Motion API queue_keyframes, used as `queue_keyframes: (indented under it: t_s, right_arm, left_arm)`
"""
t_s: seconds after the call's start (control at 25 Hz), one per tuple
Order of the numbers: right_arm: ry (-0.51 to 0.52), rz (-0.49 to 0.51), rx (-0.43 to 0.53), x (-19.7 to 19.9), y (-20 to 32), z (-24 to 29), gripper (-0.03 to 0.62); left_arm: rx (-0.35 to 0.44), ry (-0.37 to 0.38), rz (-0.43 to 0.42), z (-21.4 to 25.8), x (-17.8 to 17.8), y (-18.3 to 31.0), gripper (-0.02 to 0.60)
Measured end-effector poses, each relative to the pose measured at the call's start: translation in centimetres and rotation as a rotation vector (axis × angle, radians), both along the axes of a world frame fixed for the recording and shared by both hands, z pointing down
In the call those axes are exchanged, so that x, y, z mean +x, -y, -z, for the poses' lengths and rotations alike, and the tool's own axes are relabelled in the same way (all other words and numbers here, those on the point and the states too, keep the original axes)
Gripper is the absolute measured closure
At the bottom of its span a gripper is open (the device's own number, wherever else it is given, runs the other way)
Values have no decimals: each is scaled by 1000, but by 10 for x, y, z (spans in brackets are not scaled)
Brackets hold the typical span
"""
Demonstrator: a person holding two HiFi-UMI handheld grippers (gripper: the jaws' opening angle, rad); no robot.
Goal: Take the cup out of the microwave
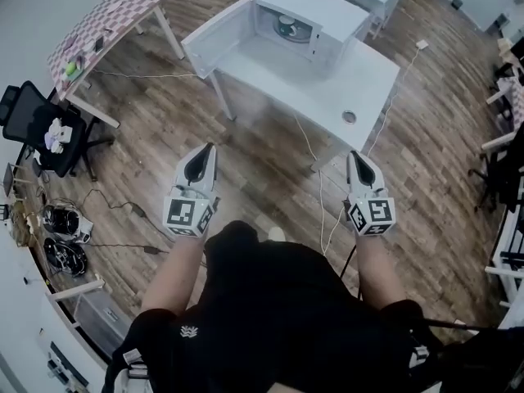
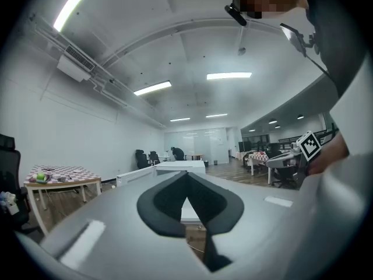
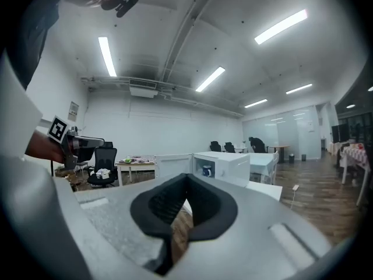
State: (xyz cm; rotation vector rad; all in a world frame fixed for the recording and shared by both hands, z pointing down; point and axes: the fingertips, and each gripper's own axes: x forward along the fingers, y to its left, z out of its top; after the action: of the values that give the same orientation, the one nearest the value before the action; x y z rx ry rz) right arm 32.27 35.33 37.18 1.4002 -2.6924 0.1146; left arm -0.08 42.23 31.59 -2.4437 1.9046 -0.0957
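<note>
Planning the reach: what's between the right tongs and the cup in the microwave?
Head view: wood floor with a loose white cable, then white tabletop up to the open microwave holding the cup.

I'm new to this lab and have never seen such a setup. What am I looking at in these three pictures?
There is no robot here: a person holds a claw in each hand. The head view comes from a camera on their head, looking down at the left claw and right claw. The two gripper views come from cameras riding on each claw, looking along its jaws. Both claws are shut and empty. Ahead stands a white table bearing a microwave with its door open. A cup sits inside. Nothing is held yet.
</note>
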Motion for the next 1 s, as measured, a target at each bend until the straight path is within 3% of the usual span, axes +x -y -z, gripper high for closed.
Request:
queue_keyframes:
  t_s: [0.16,0.4,0.68,1.0]
  right_arm:
    - [4,-1,11,3,21,-6,594]
    - [46,-19,-19,-9,52,-14,594]
    - [57,-31,-12,-34,101,-10,594]
    - [57,-82,-30,-74,183,-6,592]
  left_arm:
    - [4,18,-1,-6,13,15,580]
    - [1,13,-16,-10,4,54,578]
    - [24,23,-88,-6,-5,129,580]
    - [50,22,-152,14,-40,232,578]
